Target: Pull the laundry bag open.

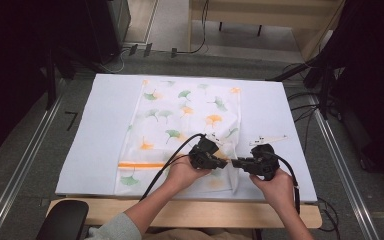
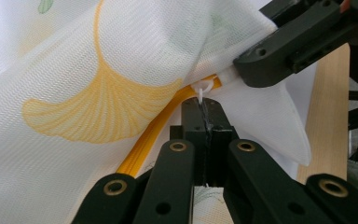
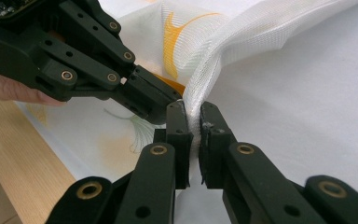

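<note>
Down at the near edge of the white table mat, the mesh bag printed with ginkgo leaves lies spread flat, reaching from the mat's far edge to its near one, with an orange zipper running across it close to the person. Both grippers meet over the bag's near right corner, tip to tip. The left gripper has its jaws clenched on the small white zipper pull, seen in the left gripper view pinched right at the jaw tips where the orange zipper ends. The right gripper has its jaws pressed onto a gathered fold of the white mesh just beside that pull, the cloth bunched and lifted between the pads. Open mat lies bare to the left and right of the bag, more of it on the left, while the grippers sit near the wooden table edge. Around the table, grey carpet shows, with metal rails along both sides, dark curtains at the left and right, cables on the floor at the right and far side, and a black armrest at the near left.
</note>
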Action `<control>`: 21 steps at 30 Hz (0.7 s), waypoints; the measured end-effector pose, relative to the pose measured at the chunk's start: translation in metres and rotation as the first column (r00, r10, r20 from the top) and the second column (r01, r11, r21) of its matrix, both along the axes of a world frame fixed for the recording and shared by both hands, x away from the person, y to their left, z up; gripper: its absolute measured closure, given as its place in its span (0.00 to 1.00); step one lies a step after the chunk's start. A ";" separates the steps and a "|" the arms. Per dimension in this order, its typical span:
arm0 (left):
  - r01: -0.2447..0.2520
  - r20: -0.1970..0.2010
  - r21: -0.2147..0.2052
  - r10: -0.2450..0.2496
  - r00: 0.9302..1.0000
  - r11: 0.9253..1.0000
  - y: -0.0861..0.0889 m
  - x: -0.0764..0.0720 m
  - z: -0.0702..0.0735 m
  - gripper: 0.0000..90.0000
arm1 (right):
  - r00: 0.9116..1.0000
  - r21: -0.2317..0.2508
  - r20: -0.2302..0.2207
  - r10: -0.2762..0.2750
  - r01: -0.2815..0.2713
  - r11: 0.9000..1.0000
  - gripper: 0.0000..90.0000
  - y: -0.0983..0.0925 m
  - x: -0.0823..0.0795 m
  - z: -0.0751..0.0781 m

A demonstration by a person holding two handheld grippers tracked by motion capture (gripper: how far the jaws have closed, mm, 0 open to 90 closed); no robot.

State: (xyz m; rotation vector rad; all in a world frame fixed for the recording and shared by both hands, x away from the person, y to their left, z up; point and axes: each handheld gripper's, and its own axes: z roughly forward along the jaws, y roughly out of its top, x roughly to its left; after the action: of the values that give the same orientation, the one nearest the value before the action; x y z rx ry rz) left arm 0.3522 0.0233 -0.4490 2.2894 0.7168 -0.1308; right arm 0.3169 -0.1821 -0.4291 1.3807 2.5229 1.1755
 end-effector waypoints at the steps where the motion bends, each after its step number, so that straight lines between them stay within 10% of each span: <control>1: 0.000 0.002 0.016 0.000 1.000 1.000 0.000 0.000 0.000 1.00 | 1.000 0.000 -0.001 0.001 -0.001 1.000 0.95 0.000 0.000 0.000; 21: 0.002 -0.016 0.019 -0.002 1.000 1.000 0.013 0.003 0.003 1.00 | 1.000 0.007 0.008 0.001 -0.001 1.000 0.95 -0.008 0.000 0.001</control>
State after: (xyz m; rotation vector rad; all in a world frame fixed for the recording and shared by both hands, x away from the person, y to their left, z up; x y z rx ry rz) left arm 0.3555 0.0367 -0.4463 2.3099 0.7268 -0.1434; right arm 0.3173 -0.1901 -0.4279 1.3740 2.5166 1.1893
